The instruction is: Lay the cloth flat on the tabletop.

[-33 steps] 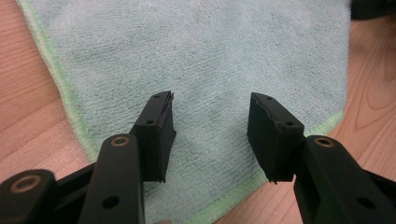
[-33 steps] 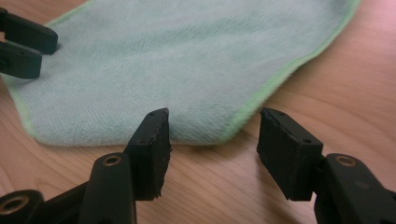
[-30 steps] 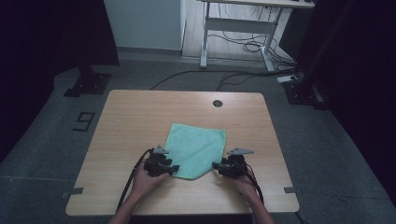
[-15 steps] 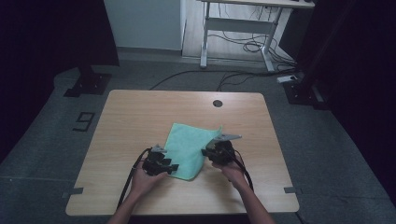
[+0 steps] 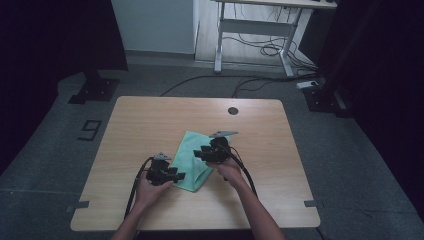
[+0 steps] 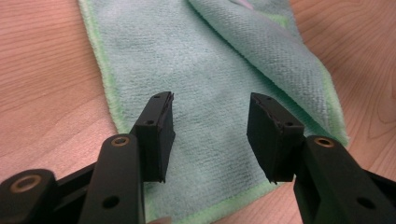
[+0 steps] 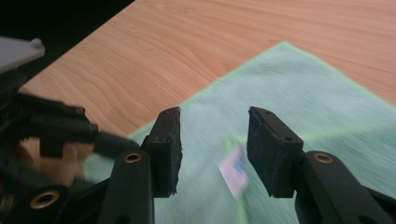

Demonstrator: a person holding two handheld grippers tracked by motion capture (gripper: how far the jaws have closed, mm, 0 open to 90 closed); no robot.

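Cloth [image 5: 192, 160], green, folded, lies on the wood table [image 5: 150, 120] w/ nothing else in the way. Left gripper [image 6: 210, 135] hangs over its near edge, jaws apart, nothing betw. them. Right gripper [image 7: 212, 149] jaws just opened; cloth & its small white tag [image 7: 233, 170] lie below, not pinched.

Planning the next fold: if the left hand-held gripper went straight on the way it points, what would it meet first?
Probably the green cloth: the left hand-held gripper has open jaws aimed down at its flat layer, just short of the folded-over flap. How far above it is unclear.
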